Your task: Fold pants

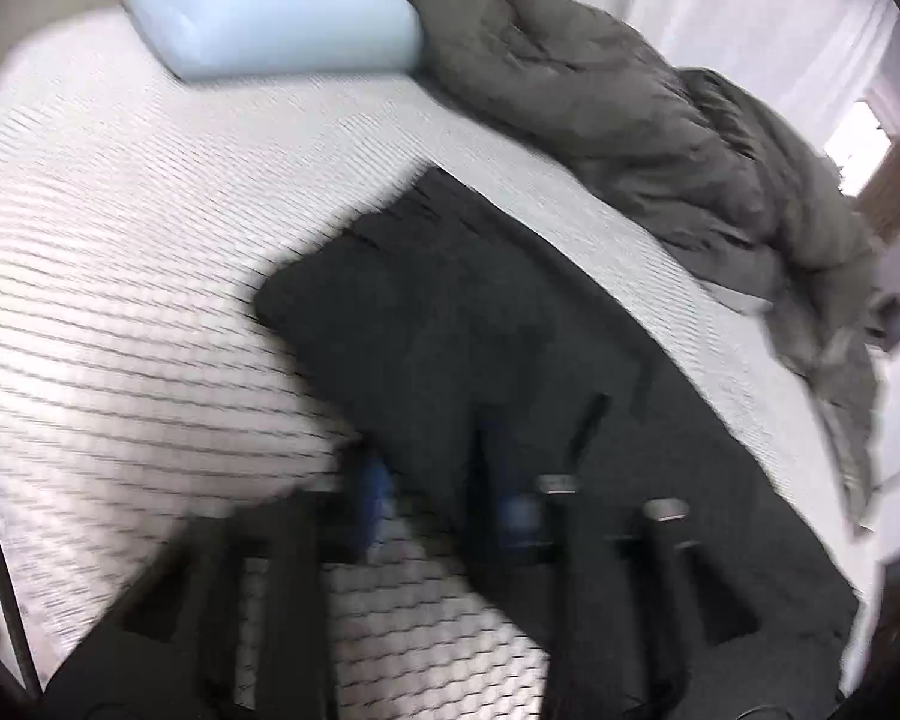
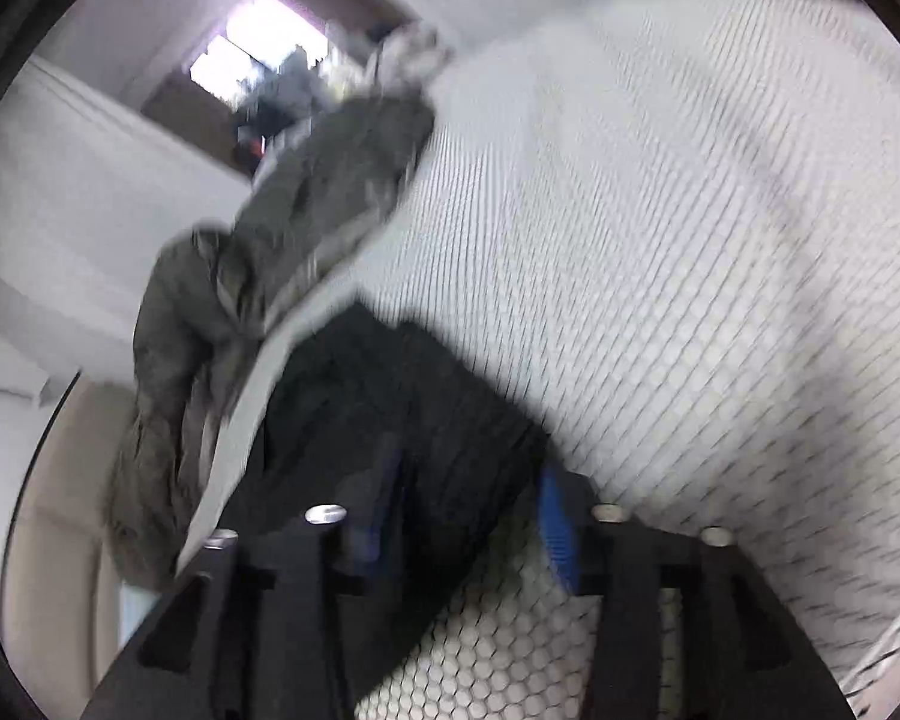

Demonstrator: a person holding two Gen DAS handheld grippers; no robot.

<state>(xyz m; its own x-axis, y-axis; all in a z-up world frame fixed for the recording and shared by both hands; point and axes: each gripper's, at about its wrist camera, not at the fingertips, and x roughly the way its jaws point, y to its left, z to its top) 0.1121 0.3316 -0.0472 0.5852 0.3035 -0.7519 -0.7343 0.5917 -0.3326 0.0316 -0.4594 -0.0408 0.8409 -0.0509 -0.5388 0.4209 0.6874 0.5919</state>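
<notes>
Dark charcoal fabric pants (image 1: 450, 330) were seen lying on white quilted mattress (image 1: 120, 240). Left gripper (image 1: 444, 480) and right gripper (image 2: 468, 516) were held half-open, nothing clamped (blurred). Edges should be aligned before creasing.

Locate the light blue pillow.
In the left wrist view, the pillow lies at the mattress's far upper-left end, beside the crumpled grey comforter.

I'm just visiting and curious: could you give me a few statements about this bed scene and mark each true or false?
1. The pants are dark. True.
2. A red pillow lies on the bed. False: the pillow is pale blue.
3. A grey blanket is bunched along the mattress edge. True.
4. The pants hang off the floor lamp. False: they lie on the mattress.
5. The left gripper is clamped shut. False: its jaws stand apart.
</notes>
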